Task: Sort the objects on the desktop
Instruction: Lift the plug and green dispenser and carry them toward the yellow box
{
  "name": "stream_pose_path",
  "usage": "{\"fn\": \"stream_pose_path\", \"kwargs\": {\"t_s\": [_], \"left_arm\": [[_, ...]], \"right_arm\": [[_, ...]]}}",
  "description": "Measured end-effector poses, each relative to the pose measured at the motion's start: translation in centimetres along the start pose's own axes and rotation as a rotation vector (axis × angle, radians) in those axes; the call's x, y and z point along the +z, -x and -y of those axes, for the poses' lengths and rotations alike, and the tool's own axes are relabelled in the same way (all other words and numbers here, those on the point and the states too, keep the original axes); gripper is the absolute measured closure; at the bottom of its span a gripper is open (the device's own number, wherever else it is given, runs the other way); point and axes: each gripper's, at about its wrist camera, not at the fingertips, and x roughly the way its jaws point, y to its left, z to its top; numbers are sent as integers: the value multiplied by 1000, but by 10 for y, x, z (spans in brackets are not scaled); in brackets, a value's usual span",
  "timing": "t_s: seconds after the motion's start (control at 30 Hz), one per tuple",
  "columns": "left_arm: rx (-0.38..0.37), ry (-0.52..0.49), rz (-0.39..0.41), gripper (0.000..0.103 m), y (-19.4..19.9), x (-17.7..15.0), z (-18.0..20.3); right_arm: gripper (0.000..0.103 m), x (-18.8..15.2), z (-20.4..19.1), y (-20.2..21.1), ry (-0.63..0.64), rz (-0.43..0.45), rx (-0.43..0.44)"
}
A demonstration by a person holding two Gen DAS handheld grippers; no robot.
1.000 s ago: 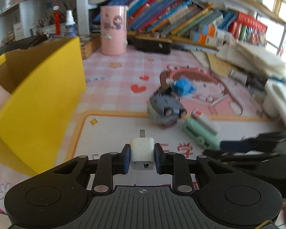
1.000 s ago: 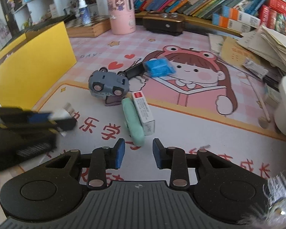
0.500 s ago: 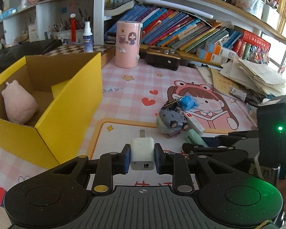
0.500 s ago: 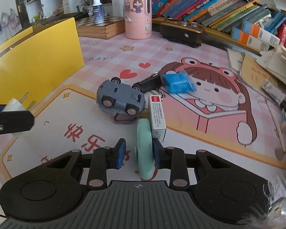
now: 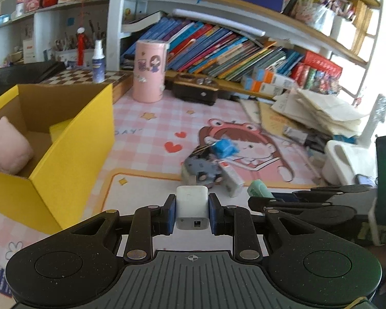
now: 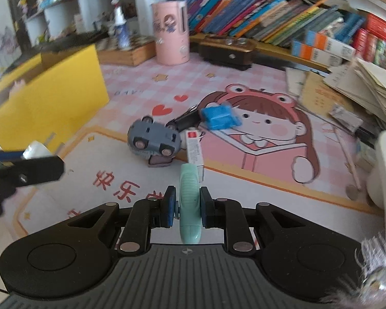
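Left gripper (image 5: 190,211) jaws clamped on a white boxy plastic charger (image 5: 192,206), smooth, rounded corners. Right gripper (image 6: 185,206) jaws clamped on a mint-green rounded plastic case (image 6: 190,200), ridged top; a second ago it lay on the mat between open jaws. Grey toy car (image 6: 153,140) on its side on the glossy pink mat (image 6: 141,85). Yellow cardboard box (image 5: 72,139) at left holds a pink plush (image 5: 9,146).

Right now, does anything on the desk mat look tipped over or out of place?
Yes. The grey toy car lies tipped on its side, wheels facing the camera, resting on a small brownish object. Close behind it a black clip and a blue packet sit bunched together.
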Motion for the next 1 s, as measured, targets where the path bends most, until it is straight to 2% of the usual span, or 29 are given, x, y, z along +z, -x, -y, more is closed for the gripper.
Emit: {"fn": "stream_pose_path", "kwargs": {"t_s": [0.27,0.57,0.8,1.0], "left_arm": [[-79,6,41,79,23,0,2],[-155,-16,40,79,45,-9,-15],[-183,-48,57,79,75,-24,-45],[-156,-28,35,79,104,-47,-89]], "right_arm": [[85,0,-3,53,-77,52,-1],[85,-18,-24,91,-111,81,-97],[85,-38,-64,102,-166,63,-129],[85,-52,-115,107,-176,43,-130]]}}
